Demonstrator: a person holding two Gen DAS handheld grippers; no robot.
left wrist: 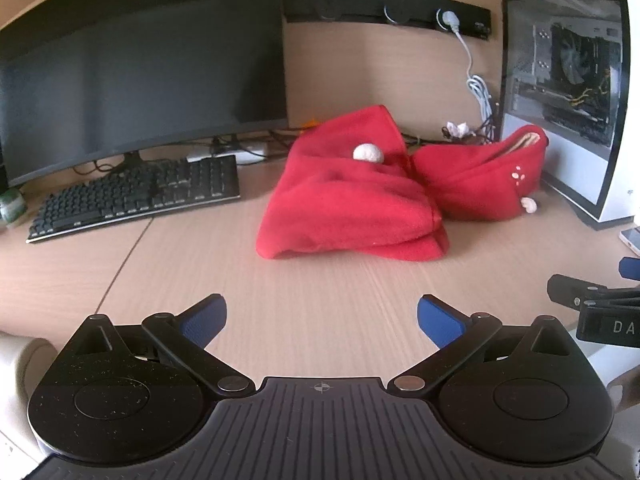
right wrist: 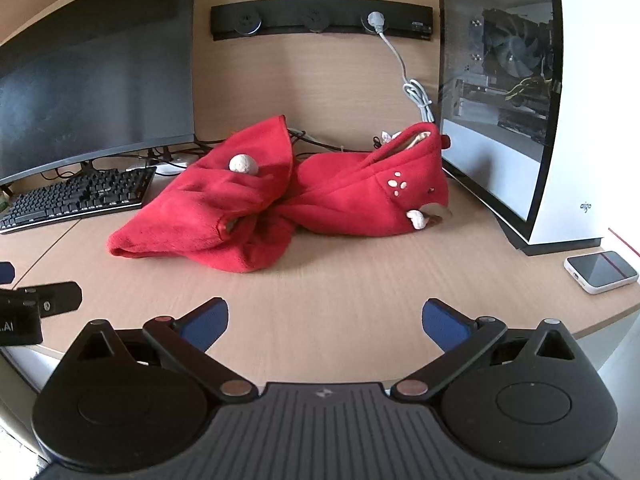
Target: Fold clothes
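A red fleece garment (left wrist: 352,208) (right wrist: 256,208) lies bunched in two lumps on the wooden desk, with a white pom-pom (left wrist: 368,153) (right wrist: 243,164) on top and small white marks on its right lump. My left gripper (left wrist: 322,322) hovers open over the desk, well in front of the garment. My right gripper (right wrist: 325,322) is also open, near the desk's front edge, short of the garment. Nothing sits between either pair of blue pads. Each gripper shows at the edge of the other's view.
A dark monitor (left wrist: 140,64) and black keyboard (left wrist: 136,196) stand at the left. A white glass-sided computer case (right wrist: 532,92) stands at the right, a phone (right wrist: 600,272) in front of it. Cables (right wrist: 416,96) hang from a wall socket strip behind.
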